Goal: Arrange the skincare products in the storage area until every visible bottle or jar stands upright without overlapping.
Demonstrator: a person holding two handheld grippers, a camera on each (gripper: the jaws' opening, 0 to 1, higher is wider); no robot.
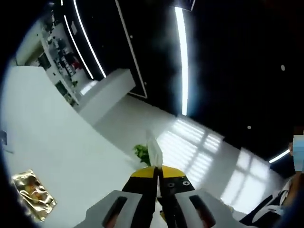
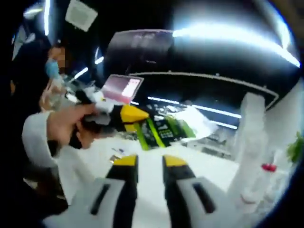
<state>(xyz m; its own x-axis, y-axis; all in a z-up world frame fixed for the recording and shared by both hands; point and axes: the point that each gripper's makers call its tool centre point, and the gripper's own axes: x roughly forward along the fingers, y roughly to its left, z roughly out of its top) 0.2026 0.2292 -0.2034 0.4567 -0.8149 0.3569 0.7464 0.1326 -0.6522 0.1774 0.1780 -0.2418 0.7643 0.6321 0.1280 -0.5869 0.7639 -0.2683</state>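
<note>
A skincare bottle [image 2: 260, 183] with a red cap stands at the right edge of the right gripper view, on the white table [image 2: 152, 166], just in front of a tall white upright shape too blurred to name; whether it is a task product I cannot tell for sure.

The right gripper [image 2: 150, 161] rises from the bottom of that view with its yellow-tipped jaws apart, a narrow gap between them, holding nothing and touching nothing. Beyond it, a person's hand [image 2: 66, 124] holds the left gripper [image 2: 164, 126], whose yellow and black jaws pinch a pale sheet or packet [image 2: 194, 118].

In the left gripper view the left gripper [image 1: 157, 173] has its jaws pressed together, a thin white strip [image 1: 155, 149] rising from between them; this view tilts up toward a dark ceiling with long light strips [image 1: 181, 57]. A gold foil sachet [image 1: 33, 194] lies at lower left on a white surface [image 1: 57, 142]. A small green plant [image 1: 141, 153] sits just beyond the jaws.

Open white tabletop lies ahead of the right gripper.
</note>
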